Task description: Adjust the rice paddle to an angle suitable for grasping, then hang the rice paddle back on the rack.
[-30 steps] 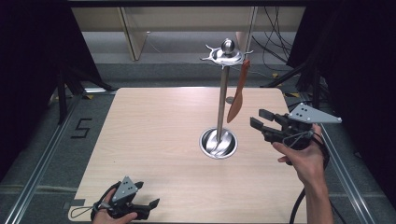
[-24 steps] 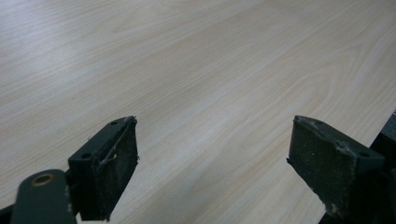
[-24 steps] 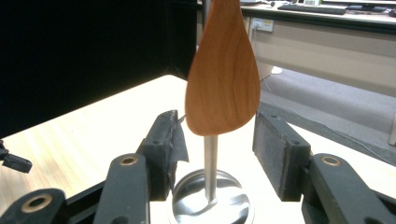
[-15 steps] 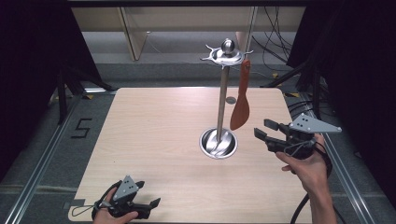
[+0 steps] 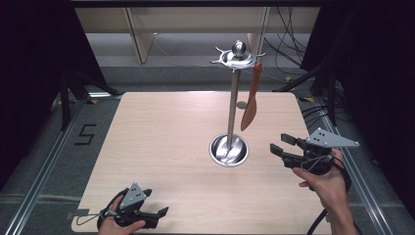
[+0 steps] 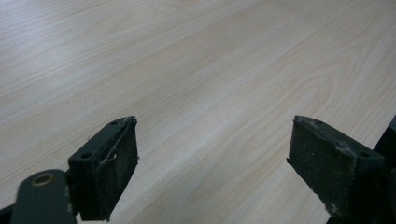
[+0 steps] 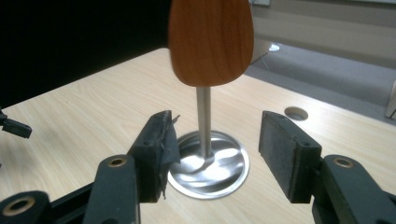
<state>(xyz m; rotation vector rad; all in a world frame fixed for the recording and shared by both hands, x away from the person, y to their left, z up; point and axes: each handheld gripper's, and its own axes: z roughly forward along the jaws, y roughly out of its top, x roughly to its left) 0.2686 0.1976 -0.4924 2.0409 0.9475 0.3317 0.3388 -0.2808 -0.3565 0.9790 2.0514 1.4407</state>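
A metal utensil stand (image 5: 232, 107) rises from a round dish base (image 5: 229, 150) at mid-table. A wooden spatula (image 5: 250, 105) hangs from a hook on its crown, blade down. My right gripper (image 5: 279, 144) hovers low, right of the base, pointing at it and clear of the spatula. It is open; its jaws have just been opening, with nothing between them. In the right gripper view the spatula blade (image 7: 211, 42) hangs above the right gripper (image 7: 215, 154), and the base (image 7: 224, 168) lies beyond. My left gripper (image 5: 157, 218) rests open at the table's near-left corner over bare wood (image 6: 187, 70).
A small round hole (image 5: 242, 105) sits in the tabletop behind the stand. The table's right edge (image 5: 313, 142) runs just under my right hand. Cables lie on the floor at the back right (image 5: 288, 54). A "5" is marked on the floor at left (image 5: 84, 134).
My right gripper has sunk and drawn back from the spatula toward the near side, its jaws wider apart. The spatula has swung to hang straighter. The left gripper has stayed put.
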